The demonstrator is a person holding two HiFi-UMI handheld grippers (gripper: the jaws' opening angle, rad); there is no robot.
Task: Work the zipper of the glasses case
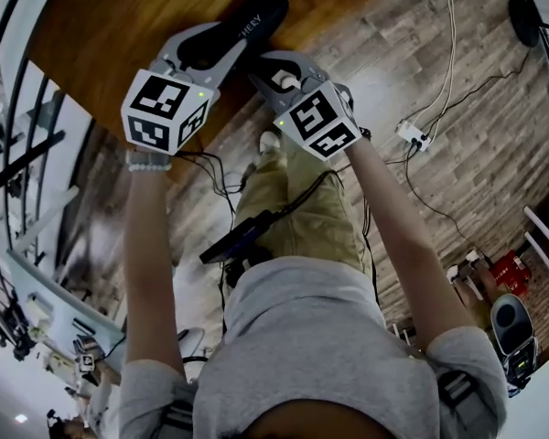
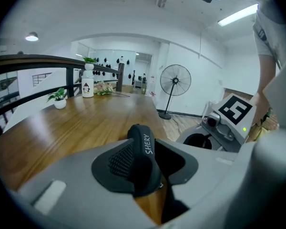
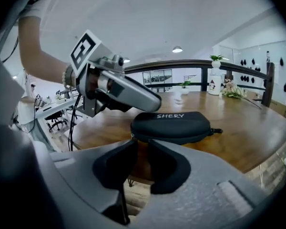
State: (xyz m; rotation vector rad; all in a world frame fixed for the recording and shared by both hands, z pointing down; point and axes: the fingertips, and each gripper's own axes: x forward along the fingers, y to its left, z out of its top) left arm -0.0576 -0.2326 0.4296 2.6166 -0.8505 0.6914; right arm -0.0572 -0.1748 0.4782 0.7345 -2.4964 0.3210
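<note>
case: glasses case point(image 3: 174, 124) flat on wooden table point(image 3: 248, 137), close to the near edge, lid looks shut along the seam
left tool: left gripper point(image 2: 150, 163) clamped on one end of the case, pads pressed on both sides
right tool: right gripper point(image 3: 142, 149) empty, jaws a narrow gap apart, tips just short of the case's near side
zipper: small metal bit point(image 3: 132, 136) at the seam by the clamped end, probably the slider, too small to be sure; dark tab point(image 3: 217, 130) sticking out of the far end
risk 1: narrow gap plus tiny slider, so likely to miss it or pinch case fabric instead
risk 2: hold on one end only, so a sideways tug on the zipper may pivot the case about the left jaws
risk 3: case near the table edge, so a slip in the left clamp could drag it off
risk 4: both tools crowded at the same end, so housings may bump on approach
text on case: "SHERY" point(image 3: 170, 115) in white on the lid, also readable in the left gripper view point(image 2: 147, 144)
other marks: black-and-white square markers on both cubes, no words; white bottle point(image 2: 88, 82) at the far end of the table, print too small to read
</note>
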